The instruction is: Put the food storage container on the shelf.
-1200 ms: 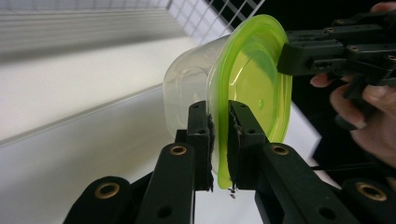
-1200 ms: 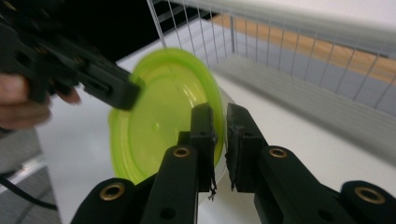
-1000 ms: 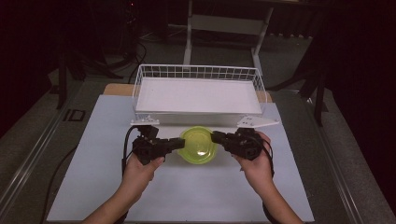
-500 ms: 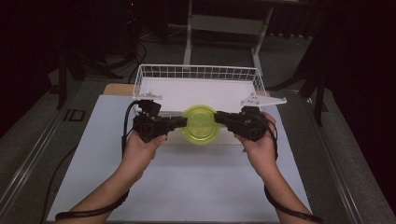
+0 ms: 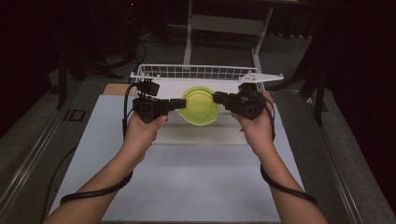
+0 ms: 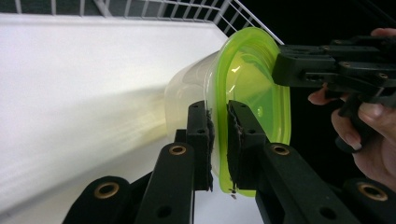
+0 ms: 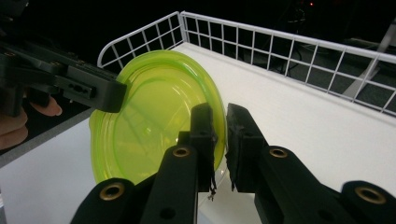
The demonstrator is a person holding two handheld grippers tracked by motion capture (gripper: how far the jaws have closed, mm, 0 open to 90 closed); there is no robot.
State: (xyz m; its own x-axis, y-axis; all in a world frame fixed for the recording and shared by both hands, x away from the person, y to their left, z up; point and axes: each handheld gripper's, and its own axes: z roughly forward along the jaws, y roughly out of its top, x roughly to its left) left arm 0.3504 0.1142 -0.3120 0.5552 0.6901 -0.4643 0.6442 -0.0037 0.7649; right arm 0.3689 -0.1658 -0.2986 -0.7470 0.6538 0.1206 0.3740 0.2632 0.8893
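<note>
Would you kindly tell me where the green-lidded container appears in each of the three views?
High view: the container sits at centre, held between both claws above the wire basket.
Left gripper view: right of centre, rim pinched by the jaws.
Right gripper view: left of centre, rim pinched likewise.
Shared landmark: the wire basket's white rim.

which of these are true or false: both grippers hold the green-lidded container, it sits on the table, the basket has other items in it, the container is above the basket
1. Both grippers hold the container: true; the left gripper and the right gripper each pinch its green rim.
2. It sits on the table: false; it is held up in the air.
3. The wire basket has other items in it: false; its white floor looks bare.
4. The container is above the basket: true, judging by the high view.
</note>
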